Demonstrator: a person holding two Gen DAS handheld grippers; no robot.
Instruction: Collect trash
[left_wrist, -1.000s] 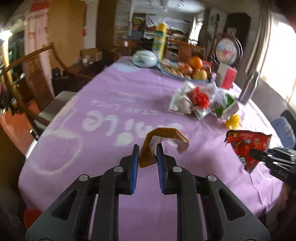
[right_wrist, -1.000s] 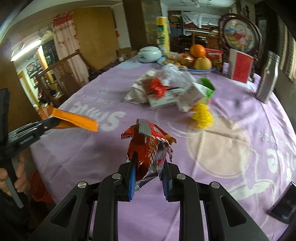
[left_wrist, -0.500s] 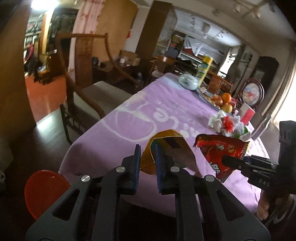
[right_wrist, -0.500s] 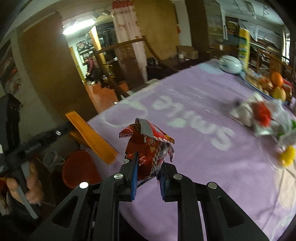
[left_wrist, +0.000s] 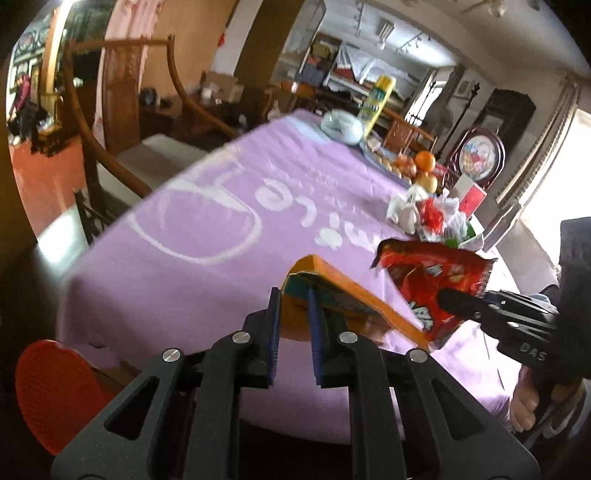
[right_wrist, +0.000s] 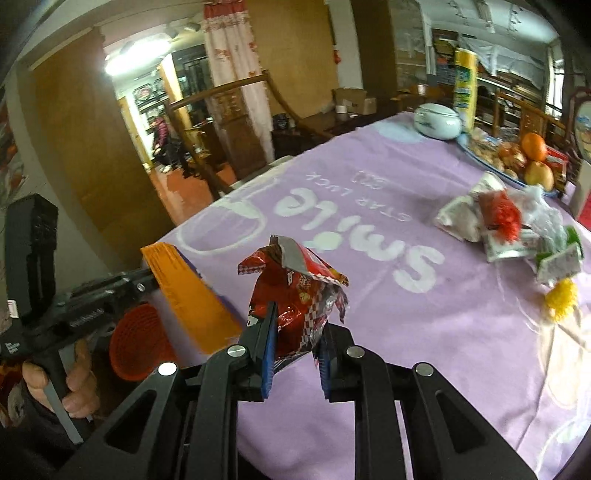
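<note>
Now an orange carton (left_wrist: 325, 295) is clamped in the narrow jaws of the left gripper (left_wrist: 293, 332), held above the near edge of the desk (left_wrist: 221, 221). A red wrapper (right_wrist: 299, 295) is pinched tight in the jaws of the right gripper (right_wrist: 295, 354), just beside the carton. A red bin (right_wrist: 138, 343) is seen on the floor below the desk edge, under the carton. More trash (right_wrist: 509, 229) is piled farther along the purple cloth, near a fruit plate (right_wrist: 498, 162), well apart from both grippers
</note>
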